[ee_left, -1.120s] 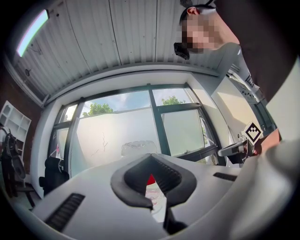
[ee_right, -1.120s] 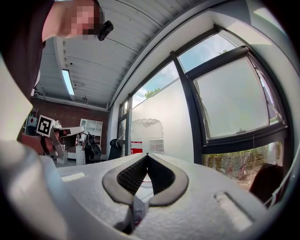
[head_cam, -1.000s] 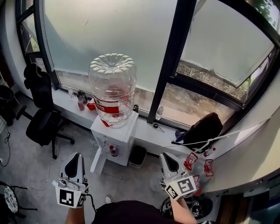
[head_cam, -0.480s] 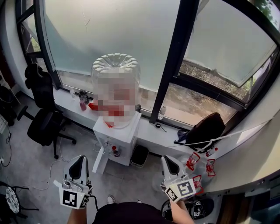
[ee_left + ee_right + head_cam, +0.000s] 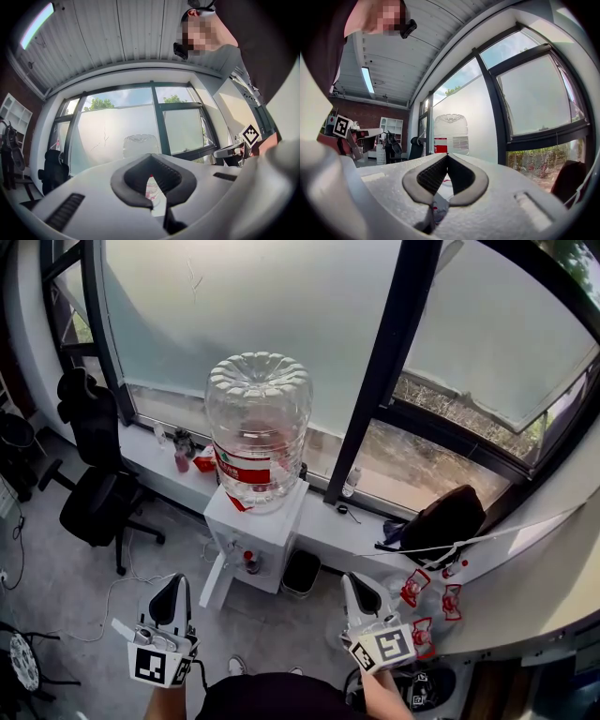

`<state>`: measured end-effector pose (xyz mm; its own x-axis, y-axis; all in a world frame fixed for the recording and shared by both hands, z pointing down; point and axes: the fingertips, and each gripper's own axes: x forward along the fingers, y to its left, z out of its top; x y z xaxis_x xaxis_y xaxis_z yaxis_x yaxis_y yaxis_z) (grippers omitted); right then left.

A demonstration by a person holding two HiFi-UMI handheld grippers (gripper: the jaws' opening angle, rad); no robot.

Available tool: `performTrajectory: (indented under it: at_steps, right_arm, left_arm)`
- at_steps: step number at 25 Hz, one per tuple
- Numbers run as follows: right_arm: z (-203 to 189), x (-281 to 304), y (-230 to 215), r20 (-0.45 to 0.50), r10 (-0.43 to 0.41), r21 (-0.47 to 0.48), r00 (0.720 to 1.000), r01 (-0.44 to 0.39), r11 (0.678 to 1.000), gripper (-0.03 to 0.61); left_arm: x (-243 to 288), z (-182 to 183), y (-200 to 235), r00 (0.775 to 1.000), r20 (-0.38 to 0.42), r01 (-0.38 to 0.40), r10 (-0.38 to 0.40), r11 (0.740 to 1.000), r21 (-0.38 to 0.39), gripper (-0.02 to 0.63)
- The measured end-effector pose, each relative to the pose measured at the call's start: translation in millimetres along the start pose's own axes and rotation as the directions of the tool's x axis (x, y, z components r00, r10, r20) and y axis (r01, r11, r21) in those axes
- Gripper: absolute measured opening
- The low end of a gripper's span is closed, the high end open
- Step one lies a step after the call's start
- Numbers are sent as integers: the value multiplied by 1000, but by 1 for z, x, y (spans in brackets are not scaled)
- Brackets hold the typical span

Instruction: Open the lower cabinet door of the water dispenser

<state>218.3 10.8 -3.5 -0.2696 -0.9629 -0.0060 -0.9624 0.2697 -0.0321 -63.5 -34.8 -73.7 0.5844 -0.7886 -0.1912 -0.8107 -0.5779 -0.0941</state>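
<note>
Dispenser [image 5: 267, 526], white, stands far centre against the window sill, with a clear bottle [image 5: 258, 418] upended on top. The bottle's label [image 5: 246, 468] is a red and green band; its print is too small to read. The door [image 5: 234, 579] sits low on the near face, and I cannot tell whether it is shut or ajar. My left gripper [image 5: 171, 582] and right gripper [image 5: 350, 577] are held near me, pointing toward the dispenser and well short of it. Both are clenched, tips meeting, with nothing between them. A dark bin [image 5: 302, 570] stands just right of the dispenser; its contents cannot be seen.
</note>
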Motion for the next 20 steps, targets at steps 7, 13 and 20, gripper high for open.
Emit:
performTrajectory:
  at_steps: [7,13,20]
  right_arm:
    - [3,3,2,10,-1,6,1000,1,1000,5]
    - [2,8,5,26,-14,41,1000,13,999,5]
    - [8,10,7,46,-66,12,997,66,998,5]
  left_arm:
    - [2,-2,0,1000,5,12,-12,1000,-8,8]
    - [4,-1,5,1000,19,15,-15,1000,-9,8]
    - [3,3,10,999,27,22,-22,1000,-8,8]
